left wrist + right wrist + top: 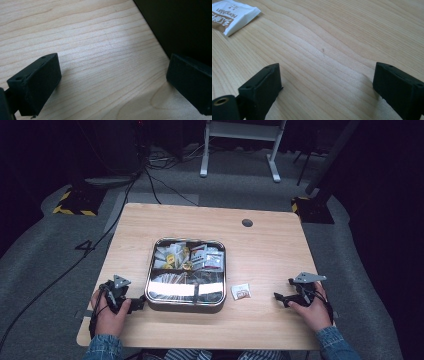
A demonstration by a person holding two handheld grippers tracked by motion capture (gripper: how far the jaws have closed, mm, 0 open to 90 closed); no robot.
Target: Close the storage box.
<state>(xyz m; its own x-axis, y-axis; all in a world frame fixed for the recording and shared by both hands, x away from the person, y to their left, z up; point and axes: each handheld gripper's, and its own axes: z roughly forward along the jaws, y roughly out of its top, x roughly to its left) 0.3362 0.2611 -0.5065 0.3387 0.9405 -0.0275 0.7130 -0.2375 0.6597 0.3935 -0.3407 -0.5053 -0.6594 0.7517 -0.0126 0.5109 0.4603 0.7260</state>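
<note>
Claws: two; loose sachet: one.

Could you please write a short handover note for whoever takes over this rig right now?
Left tongs: open, nothing between the jaws, resting at the near left corner of the metal tray.
Right tongs: open, nothing held, resting on the table to the right of the sachet.
Things: the tray sits mid-table; its far compartments hold many sachets, and glare hides what lies in the near ones. One white and brown sachet lies on the table just right of the tray, between it and the right tongs.
Done: neither gripper holds anything.
Left: probably the loose sachet is next; whether it goes into the tray or has come out of it cannot be told.
</note>
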